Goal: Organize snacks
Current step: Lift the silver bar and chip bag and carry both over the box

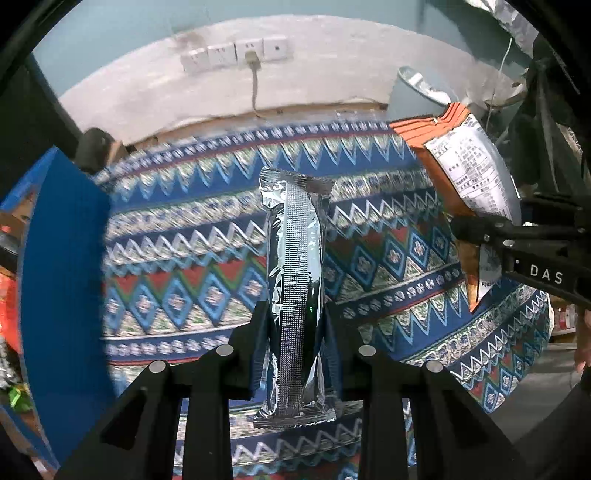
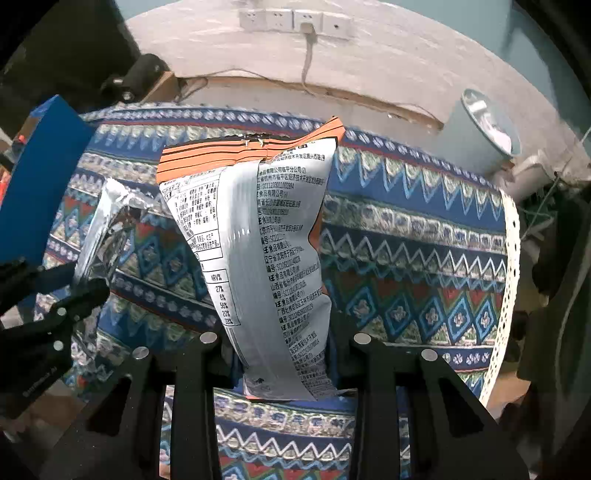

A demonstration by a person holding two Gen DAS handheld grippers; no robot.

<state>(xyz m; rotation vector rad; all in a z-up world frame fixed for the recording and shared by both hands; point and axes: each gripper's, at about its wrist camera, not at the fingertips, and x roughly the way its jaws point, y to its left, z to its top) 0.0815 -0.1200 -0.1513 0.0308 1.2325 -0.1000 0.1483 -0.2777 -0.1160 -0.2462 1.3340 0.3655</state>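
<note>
My left gripper (image 1: 295, 328) is shut on a long silver foil snack packet (image 1: 295, 258) and holds it upright above the patterned tablecloth (image 1: 177, 229). My right gripper (image 2: 282, 354) is shut on an orange and white chip bag (image 2: 258, 236), printed back side facing the camera, also held above the cloth. The chip bag (image 1: 469, 177) and right gripper (image 1: 517, 247) show at the right of the left wrist view. The silver packet (image 2: 103, 229) and left gripper (image 2: 55, 306) show at the left of the right wrist view.
A blue box (image 1: 62, 280) stands at the left, with orange and green packets behind it (image 1: 9, 314); it also shows in the right wrist view (image 2: 40, 192). A grey bin (image 2: 484, 129) stands at the back right. Wall sockets (image 2: 295, 20) sit above the table's far edge.
</note>
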